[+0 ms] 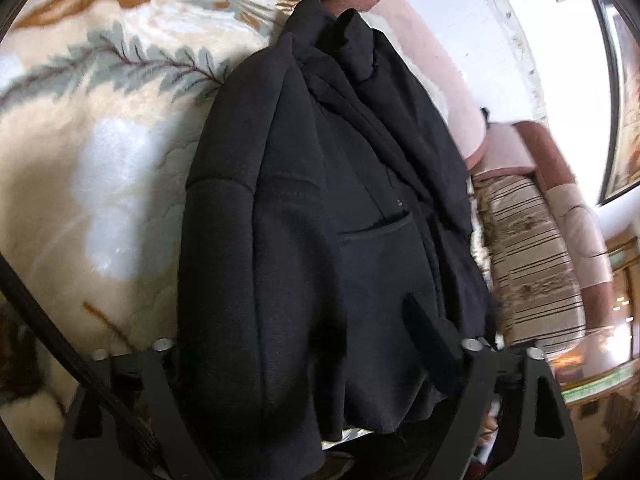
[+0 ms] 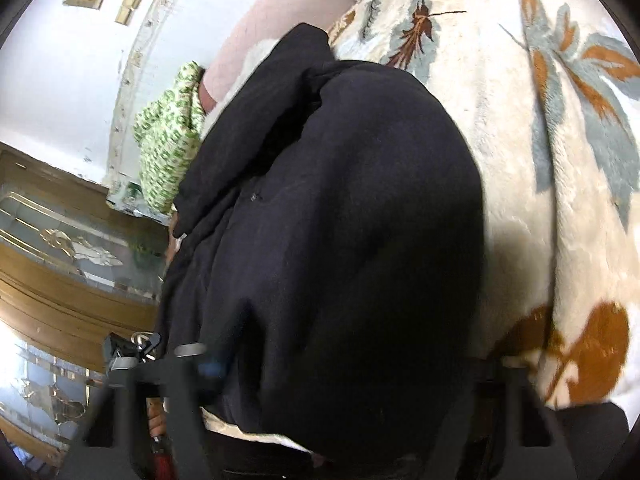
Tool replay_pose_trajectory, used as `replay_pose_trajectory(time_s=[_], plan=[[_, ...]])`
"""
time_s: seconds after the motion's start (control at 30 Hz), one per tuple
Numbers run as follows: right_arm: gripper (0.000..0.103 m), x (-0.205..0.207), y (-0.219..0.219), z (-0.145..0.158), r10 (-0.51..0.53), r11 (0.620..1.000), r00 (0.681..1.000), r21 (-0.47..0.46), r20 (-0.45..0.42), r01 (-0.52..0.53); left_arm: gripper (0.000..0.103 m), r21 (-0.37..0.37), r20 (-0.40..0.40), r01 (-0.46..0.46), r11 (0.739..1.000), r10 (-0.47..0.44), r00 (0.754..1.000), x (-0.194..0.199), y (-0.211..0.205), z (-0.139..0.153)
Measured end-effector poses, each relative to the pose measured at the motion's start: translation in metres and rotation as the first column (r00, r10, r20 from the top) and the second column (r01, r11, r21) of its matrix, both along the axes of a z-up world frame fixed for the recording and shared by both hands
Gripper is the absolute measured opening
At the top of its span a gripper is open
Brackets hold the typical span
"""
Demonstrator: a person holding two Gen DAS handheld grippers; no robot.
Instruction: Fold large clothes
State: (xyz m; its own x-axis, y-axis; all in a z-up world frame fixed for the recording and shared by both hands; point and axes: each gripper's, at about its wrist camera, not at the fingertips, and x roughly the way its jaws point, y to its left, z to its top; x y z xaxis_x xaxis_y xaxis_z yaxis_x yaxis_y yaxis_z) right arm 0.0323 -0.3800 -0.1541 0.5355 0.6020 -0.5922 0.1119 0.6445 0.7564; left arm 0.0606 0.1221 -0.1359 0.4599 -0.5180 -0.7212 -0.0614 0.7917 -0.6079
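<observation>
We see a black jacket lying folded lengthwise on a cream blanket with a leaf pattern — the blanket spreads out on one long side of the jacket, and a pink-and-brown headboard runs along the other. A welt pocket shows on the jacket's upper layer. Past the jacket's collar end sits a green-and-white patterned cloth. Our left gripper stands wide at the jacket's near hem; one dark finger lies on the cloth, the other is hidden, so we cannot tell if it pinches anything. Our right gripper is at the same hem — blurred, its fingers swallowed by the dark fabric, so its grip we cannot tell either.
</observation>
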Motion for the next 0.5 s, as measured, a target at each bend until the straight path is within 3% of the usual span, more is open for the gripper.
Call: replay_pose_trajectory(time_s=[0.03,0.1,0.17,0.27,0.37,0.43,0.5], plan=[[0.036,-0.004,0.002,0.003,0.019,1.0,1.0,0.021,0.013,-0.019,0.068,0.043,0.026,0.015,0.999,-0.016,1.0,-0.003,-0.005,0.006],[0.034,-0.008,0.008,0.013,0.049,0.999,0.998,0.017,0.048,-0.05,0.065,0.089,0.046,0.02,0.996,-0.024,0.999,-0.006,-0.01,0.011],[0.034,-0.006,0.014,0.022,0.073,0.997,0.994,-0.041,0.077,-0.07,0.064,0.042,0.03,0.002,0.999,-0.004,1.0,-0.003,-0.003,0.005],[0.041,0.001,0.014,0.01,0.063,0.998,0.997,-0.024,0.044,-0.062,0.067,-0.078,-0.007,-0.043,0.996,0.042,0.999,0.003,0.013,-0.011],[0.05,0.001,0.014,-0.004,0.04,0.999,0.999,0.004,0.022,-0.04,0.084,-0.196,-0.001,-0.046,0.98,0.047,0.999,0.005,0.02,-0.02],[0.053,0.0,0.017,-0.008,0.017,1.0,0.999,0.009,0.027,-0.018,0.088,-0.227,-0.002,-0.069,0.971,0.07,0.998,0.005,0.02,-0.022],[0.053,0.001,0.02,-0.008,0.005,1.0,0.999,-0.002,0.035,-0.005,0.088,-0.21,-0.003,-0.091,0.973,0.092,0.996,0.004,0.017,-0.021]])
